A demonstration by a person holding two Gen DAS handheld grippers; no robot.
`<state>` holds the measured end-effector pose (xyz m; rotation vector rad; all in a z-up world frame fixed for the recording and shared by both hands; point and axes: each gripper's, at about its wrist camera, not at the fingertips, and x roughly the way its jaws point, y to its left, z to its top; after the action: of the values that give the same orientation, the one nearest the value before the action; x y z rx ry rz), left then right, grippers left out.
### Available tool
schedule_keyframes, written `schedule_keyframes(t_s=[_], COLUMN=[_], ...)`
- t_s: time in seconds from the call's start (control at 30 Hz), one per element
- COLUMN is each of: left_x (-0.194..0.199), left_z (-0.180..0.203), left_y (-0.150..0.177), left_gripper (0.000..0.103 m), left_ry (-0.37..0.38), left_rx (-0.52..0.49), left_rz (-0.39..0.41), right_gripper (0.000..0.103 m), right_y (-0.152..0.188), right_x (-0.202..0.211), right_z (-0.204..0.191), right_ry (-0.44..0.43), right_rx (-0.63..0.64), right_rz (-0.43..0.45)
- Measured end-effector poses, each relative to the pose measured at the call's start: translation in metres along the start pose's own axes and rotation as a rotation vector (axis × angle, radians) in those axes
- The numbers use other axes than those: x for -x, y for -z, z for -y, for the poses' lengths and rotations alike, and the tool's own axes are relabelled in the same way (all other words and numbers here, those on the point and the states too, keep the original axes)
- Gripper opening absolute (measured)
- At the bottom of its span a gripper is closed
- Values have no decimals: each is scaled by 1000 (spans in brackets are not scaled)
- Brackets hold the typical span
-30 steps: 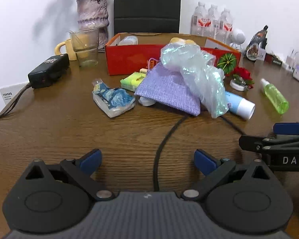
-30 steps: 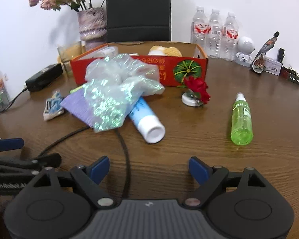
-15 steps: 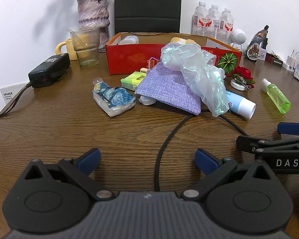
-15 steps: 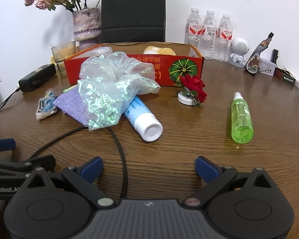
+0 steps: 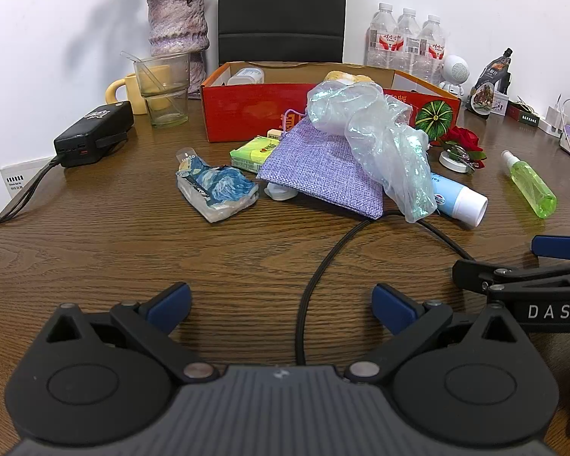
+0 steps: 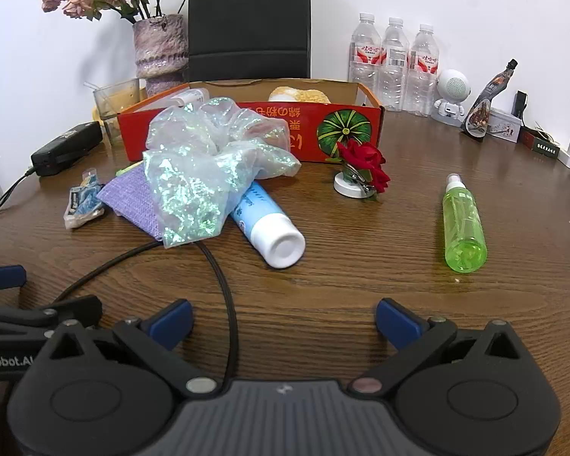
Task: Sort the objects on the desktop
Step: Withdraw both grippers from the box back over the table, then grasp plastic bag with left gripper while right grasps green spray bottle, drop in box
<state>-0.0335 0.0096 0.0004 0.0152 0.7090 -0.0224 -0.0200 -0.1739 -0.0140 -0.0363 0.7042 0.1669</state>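
Note:
A red cardboard box (image 5: 247, 108) (image 6: 311, 133) stands at the back of the wooden table. In front of it lie a crumpled iridescent plastic bag (image 5: 380, 140) (image 6: 201, 167) on a purple fabric pouch (image 5: 323, 169) (image 6: 133, 197), a blue-and-white tube (image 5: 459, 199) (image 6: 269, 224), a green tissue pack (image 5: 252, 154), a blue painted wrapper (image 5: 216, 188) (image 6: 81, 201), a red rose clip (image 5: 458, 148) (image 6: 363, 169) and a green spray bottle (image 5: 530, 184) (image 6: 461, 224). My left gripper (image 5: 281, 302) and right gripper (image 6: 283, 323) are both open and empty, low over the near table, well short of the pile.
A black cable (image 5: 319, 266) (image 6: 224, 292) runs from the pile toward me. A black charger (image 5: 95, 133), glass (image 5: 165, 89), yellow mug (image 5: 123, 93), vase (image 5: 178, 26), water bottles (image 6: 393, 64), a white robot figure (image 6: 450, 97) and small items line the back edge.
Both grippers have drawn back slightly from the pile, so the objects look a little farther. Both stay open and nothing on the table has moved.

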Motion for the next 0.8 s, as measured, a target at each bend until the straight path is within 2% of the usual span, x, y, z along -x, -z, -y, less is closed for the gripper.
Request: schedule_keyframes(t_s=[0.63, 0.73, 0.8], left_x=[1, 6, 8], left_z=[-1, -8, -18], left_y=[0, -4, -18], left_gripper=[103, 103, 103], left_ry=[2, 61, 120], left_rx=[3, 18, 65], left_rz=[4, 21, 47], right_gripper=[103, 103, 98], right_y=[0, 0, -5], right_x=[0, 4, 15], right_z=[1, 4, 12], right_ry=[-3, -16, -42], right_rx=[2, 8, -4], right_rz=[0, -12, 12])
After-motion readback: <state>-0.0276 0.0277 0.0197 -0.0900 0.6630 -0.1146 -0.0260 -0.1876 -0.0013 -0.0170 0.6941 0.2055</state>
